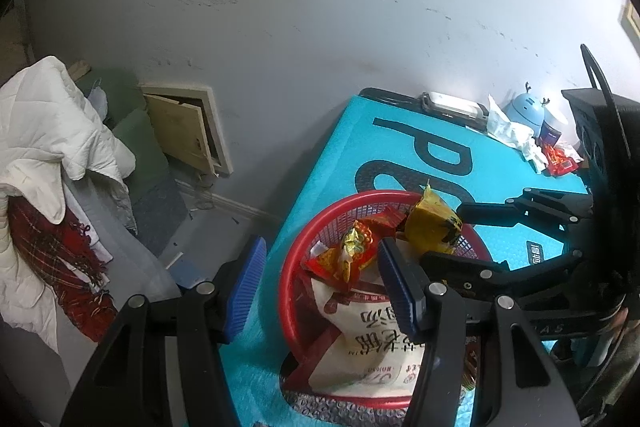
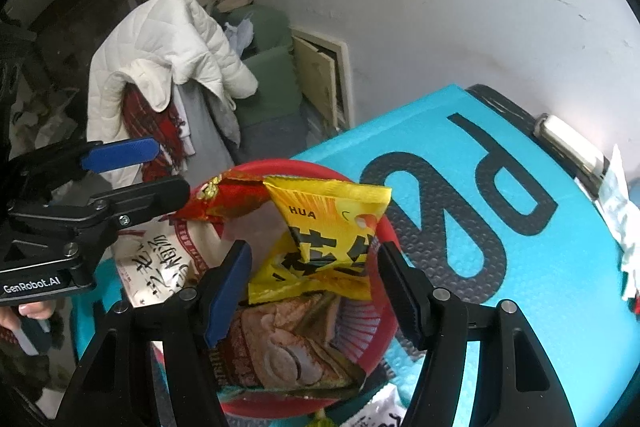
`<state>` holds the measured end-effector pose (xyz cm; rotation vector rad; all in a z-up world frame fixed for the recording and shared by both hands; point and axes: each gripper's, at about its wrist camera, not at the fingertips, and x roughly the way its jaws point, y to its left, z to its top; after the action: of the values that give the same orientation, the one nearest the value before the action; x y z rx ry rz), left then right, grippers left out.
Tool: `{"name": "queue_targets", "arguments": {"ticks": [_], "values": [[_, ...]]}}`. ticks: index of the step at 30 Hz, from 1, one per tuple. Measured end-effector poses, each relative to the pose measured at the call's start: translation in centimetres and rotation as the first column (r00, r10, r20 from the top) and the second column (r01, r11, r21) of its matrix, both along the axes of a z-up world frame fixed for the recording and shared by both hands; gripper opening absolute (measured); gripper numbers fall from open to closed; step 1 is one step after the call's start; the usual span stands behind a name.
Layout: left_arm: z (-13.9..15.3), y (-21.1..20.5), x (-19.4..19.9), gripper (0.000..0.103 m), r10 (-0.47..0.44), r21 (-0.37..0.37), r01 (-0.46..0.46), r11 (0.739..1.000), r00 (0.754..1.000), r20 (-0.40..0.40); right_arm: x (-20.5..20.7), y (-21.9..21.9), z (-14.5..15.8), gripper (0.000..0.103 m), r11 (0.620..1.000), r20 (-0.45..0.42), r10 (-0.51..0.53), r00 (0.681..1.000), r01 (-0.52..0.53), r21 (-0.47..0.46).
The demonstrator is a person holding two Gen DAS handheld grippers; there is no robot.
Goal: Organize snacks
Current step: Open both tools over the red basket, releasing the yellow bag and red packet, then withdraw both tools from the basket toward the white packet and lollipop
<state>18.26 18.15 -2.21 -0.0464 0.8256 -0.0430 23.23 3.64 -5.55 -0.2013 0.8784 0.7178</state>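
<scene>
The right gripper [image 2: 314,291] tilts downward over the red basket [image 2: 384,227], fingers apart; the yellow snack packet [image 2: 328,239] sits loose between them, pads off it; the left gripper [image 1: 320,287], angled down, fingers apart and empty, straddles the basket's rim.

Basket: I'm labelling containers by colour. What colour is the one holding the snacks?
Red mesh basket, clearest in the left wrist view.
</scene>
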Motion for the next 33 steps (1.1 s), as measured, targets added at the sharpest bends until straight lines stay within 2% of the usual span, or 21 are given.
{"name": "queue_targets", "arguments": {"ticks": [9,14,25,33], "values": [[1.8,-0.4,-1.8,0.057,0.009,0.014,-0.009,1.000,0.999,0.034,-2.1,-0.4,1.7,0.066,1.000,0.058,-0.015,0.998,0.014,0.017],[3.9,-1.3,-3.4,0.057,-0.001,0.023,-0.001,1.000,0.997,0.082,-3.8,-1.2,4.0,0.066,0.998,0.112,-0.034,0.993,0.029,0.047],[9.0,-3.6,-7.7,0.057,-0.030,0.025,0.026,0.999,0.979,0.200,-9.5,-3.7,10.6,0.066,0.993,0.266,-0.079,0.961,0.051,0.110],[11.5,-5.5,-11.6,0.057,-0.062,0.039,0.053,0.998,0.961,0.269,-14.1,-5.9,13.4,0.066,0.988,0.345,-0.113,0.932,0.069,0.138]]}}
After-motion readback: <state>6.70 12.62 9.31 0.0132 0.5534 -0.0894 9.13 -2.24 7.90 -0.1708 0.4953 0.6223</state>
